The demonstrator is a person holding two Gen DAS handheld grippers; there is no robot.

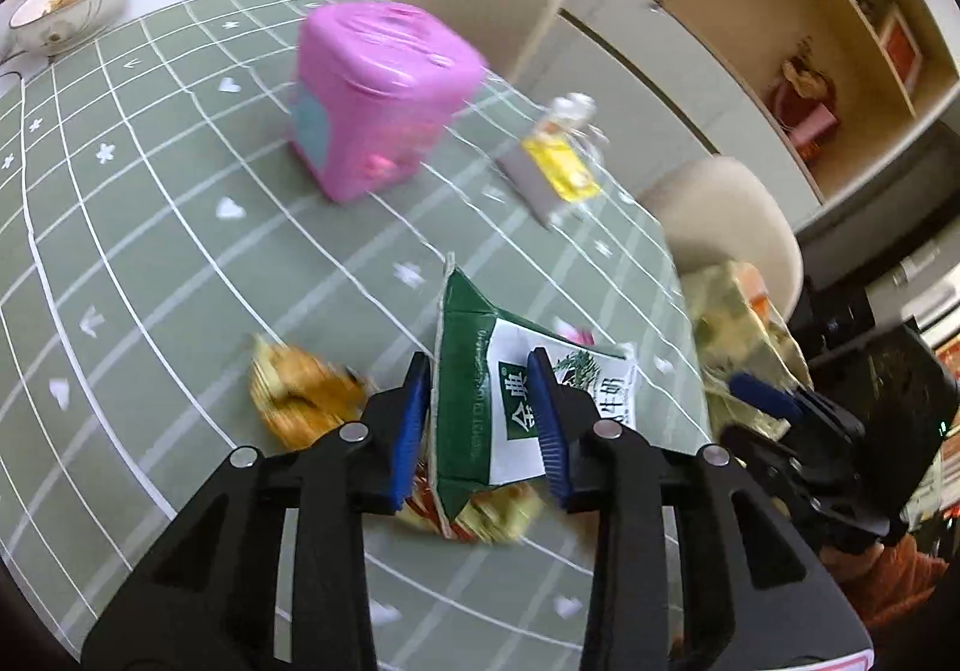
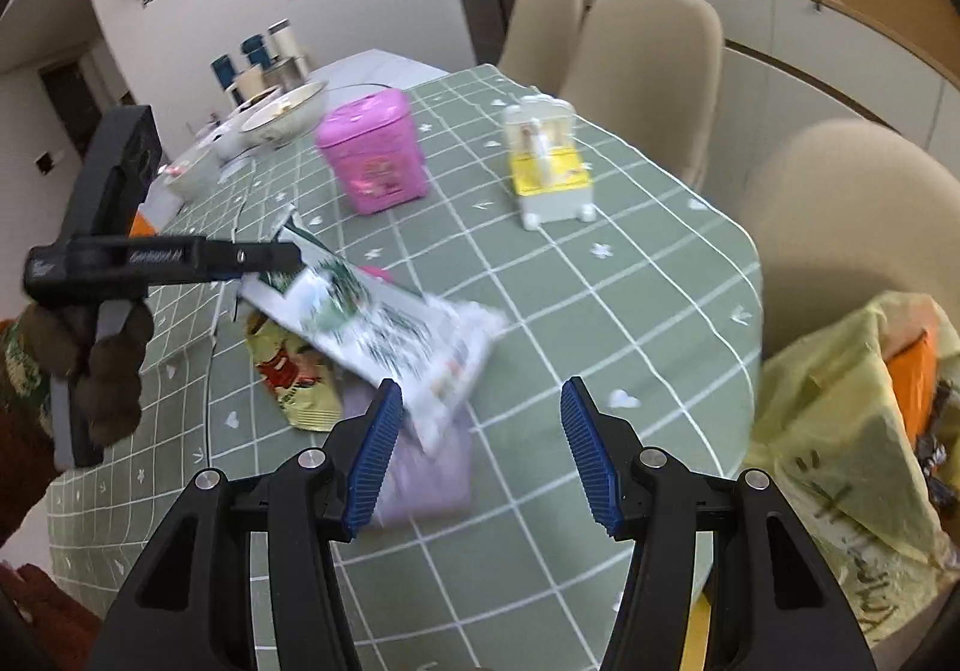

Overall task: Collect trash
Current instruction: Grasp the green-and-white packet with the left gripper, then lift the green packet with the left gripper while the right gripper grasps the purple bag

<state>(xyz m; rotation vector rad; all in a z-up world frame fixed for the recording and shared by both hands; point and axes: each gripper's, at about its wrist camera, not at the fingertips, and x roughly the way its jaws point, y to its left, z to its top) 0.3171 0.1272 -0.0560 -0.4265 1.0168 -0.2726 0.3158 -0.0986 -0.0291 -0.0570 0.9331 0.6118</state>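
While the left gripper (image 1: 480, 401) clamps a flattened milk carton (image 1: 510, 407) at lower centre, lifted off the table (image 1: 150, 263), the right gripper (image 2: 480, 443) gapes empty. Pickup looks done; next it needs carrying to the yellow bag (image 2: 840, 431), lower right. Only the right view shows the purple packet (image 2: 426, 479) beneath.

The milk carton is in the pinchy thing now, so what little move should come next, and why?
Probably carry the milk carton over to the yellow bag by the table's edge. The left gripper is shut on the flattened carton, lifted off the tablecloth, and the bag sits open nearby. The right gripper is open and holds nothing.
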